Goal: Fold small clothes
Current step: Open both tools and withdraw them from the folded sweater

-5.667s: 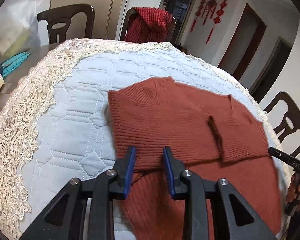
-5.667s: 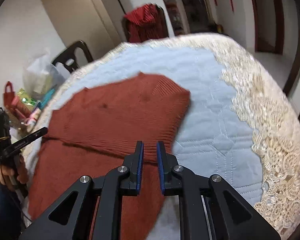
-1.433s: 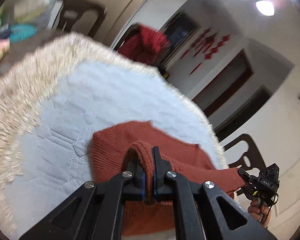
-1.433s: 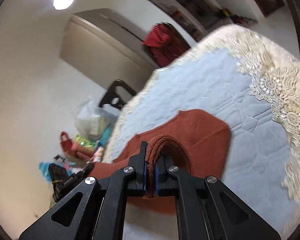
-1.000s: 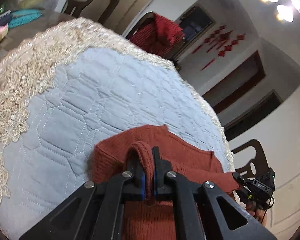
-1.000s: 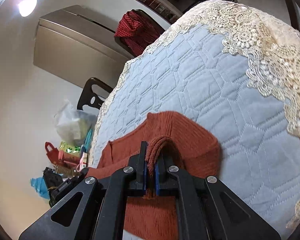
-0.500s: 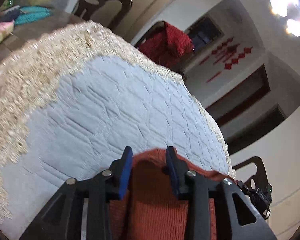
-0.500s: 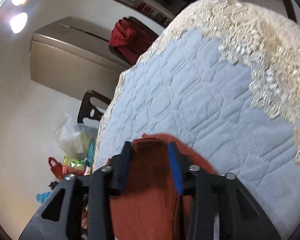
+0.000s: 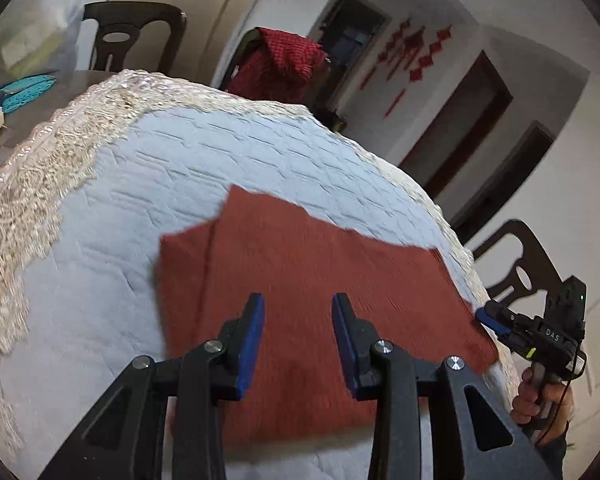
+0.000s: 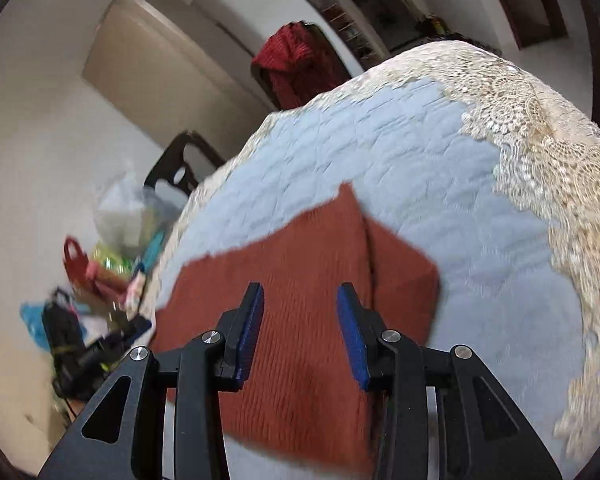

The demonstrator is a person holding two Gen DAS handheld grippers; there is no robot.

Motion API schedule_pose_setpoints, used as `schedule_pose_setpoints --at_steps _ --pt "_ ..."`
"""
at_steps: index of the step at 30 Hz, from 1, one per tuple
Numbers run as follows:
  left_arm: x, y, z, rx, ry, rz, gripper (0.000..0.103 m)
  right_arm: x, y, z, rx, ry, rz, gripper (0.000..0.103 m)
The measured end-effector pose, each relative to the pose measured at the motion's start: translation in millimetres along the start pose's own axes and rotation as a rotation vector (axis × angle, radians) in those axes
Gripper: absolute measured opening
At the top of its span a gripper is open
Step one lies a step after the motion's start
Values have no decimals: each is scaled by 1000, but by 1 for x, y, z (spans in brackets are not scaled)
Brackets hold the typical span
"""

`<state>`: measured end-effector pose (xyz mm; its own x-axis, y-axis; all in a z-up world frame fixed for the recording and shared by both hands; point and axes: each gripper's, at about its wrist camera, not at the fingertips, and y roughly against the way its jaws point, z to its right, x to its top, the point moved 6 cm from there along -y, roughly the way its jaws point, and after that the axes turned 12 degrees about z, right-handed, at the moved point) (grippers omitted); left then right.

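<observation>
A rust-red knit sweater [image 9: 300,264] lies folded flat on the pale blue quilted table cover [image 9: 188,160]. It also shows in the right wrist view [image 10: 308,272]. My left gripper [image 9: 298,338] is open and empty, a little above the sweater's near left part. My right gripper [image 10: 300,332] is open and empty above the sweater's near right part. The right gripper also shows at the sweater's right edge in the left wrist view [image 9: 500,320]. The left gripper shows blurred at the left in the right wrist view [image 10: 100,344].
Cream lace [image 9: 32,184] borders the round table [image 10: 540,152]. Dark chairs [image 9: 132,32] stand around it; one carries a red garment [image 9: 288,64]. Bags and clutter [image 10: 112,256] sit at the table's left side.
Both grippers were shut on the sweater's hem and carried it forward over the sweater. They have opened, let go and drawn back; the sweater now lies folded flat.
</observation>
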<state>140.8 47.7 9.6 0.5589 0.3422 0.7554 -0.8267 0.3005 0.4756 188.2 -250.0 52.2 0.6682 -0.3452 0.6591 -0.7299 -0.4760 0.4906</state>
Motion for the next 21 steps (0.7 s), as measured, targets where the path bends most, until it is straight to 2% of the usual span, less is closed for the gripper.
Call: schedule_pose_setpoints --at_steps 3,7,10,12,13,14,15,19,21 --pt "-20 12 28 -38 -84 -16 37 -19 15 -13 -8 87 -14 39" --pt "-46 8 63 -97 -147 -55 37 -47 15 -35 -2 190 -68 38" --pt "-62 -11 73 -57 -194 -118 37 -63 3 -48 13 226 -101 35" --pt "-67 -25 73 -15 -215 -151 37 -69 -7 -48 -29 267 -112 34" --pt "-66 -27 73 -8 -221 -148 37 -72 -12 -46 -41 294 -114 32" --pt "-66 -26 74 -1 -229 -149 37 -73 -14 -44 -56 301 -115 24" --pt "-64 -24 76 4 -228 -148 37 -70 -14 -43 -74 299 -110 23" --pt "-63 -13 88 -27 -230 -110 37 -65 -1 -54 -72 340 -69 23" --pt "-69 -17 98 -54 -238 -125 37 -67 -2 -59 -39 349 -82 23"
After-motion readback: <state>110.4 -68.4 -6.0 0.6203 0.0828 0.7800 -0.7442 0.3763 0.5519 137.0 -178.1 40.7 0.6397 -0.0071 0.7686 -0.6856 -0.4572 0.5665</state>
